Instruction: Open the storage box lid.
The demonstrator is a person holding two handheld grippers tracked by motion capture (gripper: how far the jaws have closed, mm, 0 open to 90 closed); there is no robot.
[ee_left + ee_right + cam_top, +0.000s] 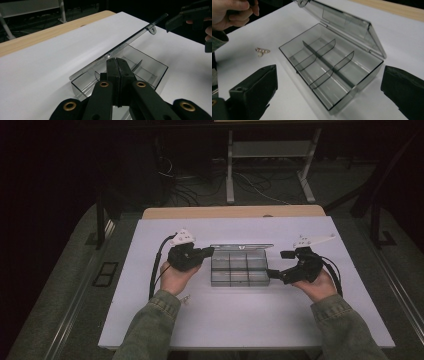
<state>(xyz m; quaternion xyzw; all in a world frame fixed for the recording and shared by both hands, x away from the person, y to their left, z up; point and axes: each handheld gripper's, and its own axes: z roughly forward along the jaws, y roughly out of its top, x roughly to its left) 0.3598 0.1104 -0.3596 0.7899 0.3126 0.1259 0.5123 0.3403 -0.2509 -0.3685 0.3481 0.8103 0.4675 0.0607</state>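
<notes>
Clear organiser box at risk of sliding

Clear plastic organiser box [239, 269] is flanked by both tools. Left hand-held gripper [117, 62], jaws together, is poised beside the raised lid [342, 21]; right hand-held gripper [273, 273] is spread. A nudge could shift the unclamped box or slam the lid.

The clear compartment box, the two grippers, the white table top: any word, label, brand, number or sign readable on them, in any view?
None readable.
Clear compartment box: plain transparent plastic, lid open, no label or print.
Left gripper and right gripper: plain black jaws, no marking.
White table top: blank.
Small pale object beside the box: too small to tell any text.
</notes>
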